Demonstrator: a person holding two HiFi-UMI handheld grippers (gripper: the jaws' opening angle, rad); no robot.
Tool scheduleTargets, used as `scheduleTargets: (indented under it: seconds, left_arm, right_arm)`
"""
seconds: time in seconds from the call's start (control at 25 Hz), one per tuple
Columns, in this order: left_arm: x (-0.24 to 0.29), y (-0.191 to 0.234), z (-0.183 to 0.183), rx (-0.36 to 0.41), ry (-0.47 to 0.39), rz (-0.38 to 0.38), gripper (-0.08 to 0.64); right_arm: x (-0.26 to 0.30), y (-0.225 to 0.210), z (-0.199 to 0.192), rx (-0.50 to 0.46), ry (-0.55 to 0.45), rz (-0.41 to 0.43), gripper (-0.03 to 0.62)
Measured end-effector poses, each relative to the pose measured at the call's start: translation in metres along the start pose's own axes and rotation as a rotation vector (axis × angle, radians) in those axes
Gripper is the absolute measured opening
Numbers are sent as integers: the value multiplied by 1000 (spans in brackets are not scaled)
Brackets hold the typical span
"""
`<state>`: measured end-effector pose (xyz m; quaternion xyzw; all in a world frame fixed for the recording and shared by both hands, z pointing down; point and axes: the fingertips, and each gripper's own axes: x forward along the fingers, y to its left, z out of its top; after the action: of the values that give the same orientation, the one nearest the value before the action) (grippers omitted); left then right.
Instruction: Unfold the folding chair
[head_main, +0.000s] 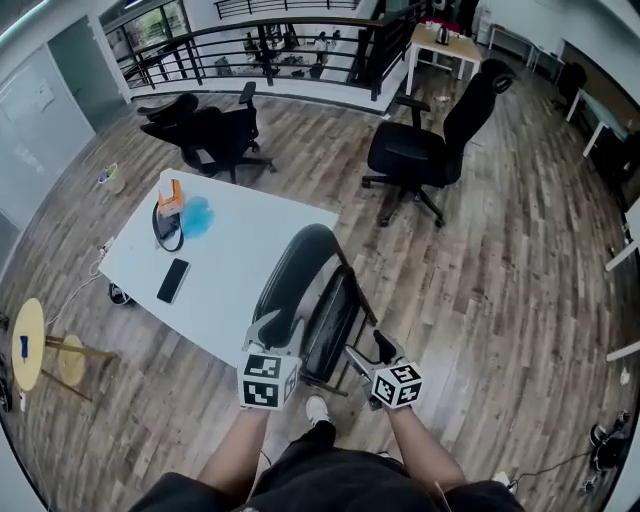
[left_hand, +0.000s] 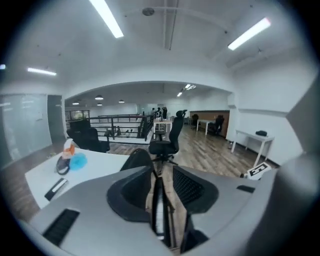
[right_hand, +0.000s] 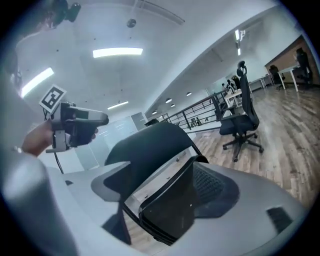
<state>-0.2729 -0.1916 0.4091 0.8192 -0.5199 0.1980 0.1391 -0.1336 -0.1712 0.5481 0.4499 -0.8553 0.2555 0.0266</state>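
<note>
The left gripper (left_hand: 161, 172) has its jaws spread wide. The thin edge of the folding chair (head_main: 310, 290) stands in the gap between them, and no pad is seen pressing on it. The right gripper (right_hand: 164, 160) is just as wide open, with the chair's black seat (right_hand: 172, 210) between its jaws, and whether a jaw touches it cannot be told. Neither gripper pinches anything. In the right gripper view the left gripper shows off to the side, held in a hand (right_hand: 34, 140).

The room is a large open office with a wood plank floor (head_main: 490, 280) and a black railing (head_main: 260, 45) along the far side. A white table (head_main: 250, 265) stands just left of the folding chair. Two black office chairs stand beyond it, one (head_main: 425, 150) to the right and one (head_main: 205, 130) to the left. On the table lie a blue thing (head_main: 196, 215), a black cable loop (head_main: 166, 228), a dark phone (head_main: 172, 280) and a small orange and white bottle (head_main: 171, 193).

The folding chair is on the floor right in front of the person, by the table's near corner. It is folded nearly flat, the seat close against the backrest (head_main: 298, 262). Its long axis runs up from the floor by the person's shoe (head_main: 317, 408), and the rounded top points up and away toward the table
</note>
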Motion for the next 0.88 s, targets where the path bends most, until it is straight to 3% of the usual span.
scheduleTargets:
  seconds: [0.08, 0.24, 0.36, 0.52, 0.68, 0.88]
  left_arm:
    - [-5, -43, -2, -68, -47, -54, 94]
    - [-24, -113, -15, -115, -119, -80, 36]
    - [-48, -153, -27, -160, -182, -69, 17]
    - [-78, -204, -46, -147, -242, -67, 6]
    - [-96, -253, -73, -149, -255, -103, 6]
    - [-109, -294, -87, -125, -244, -128, 6]
  right_arm:
    - [-36, 9, 18, -44, -50, 5, 394]
    - [-115, 21, 47, -164, -147, -17, 202]
    - [-175, 28, 63, -235, -231, -35, 155]
    - [-243, 33, 63, -368, -271, -107, 19]
    - [-301, 33, 47, -446, -268, -197, 15]
    - [-349, 29, 41, -433, -281, -255, 15]
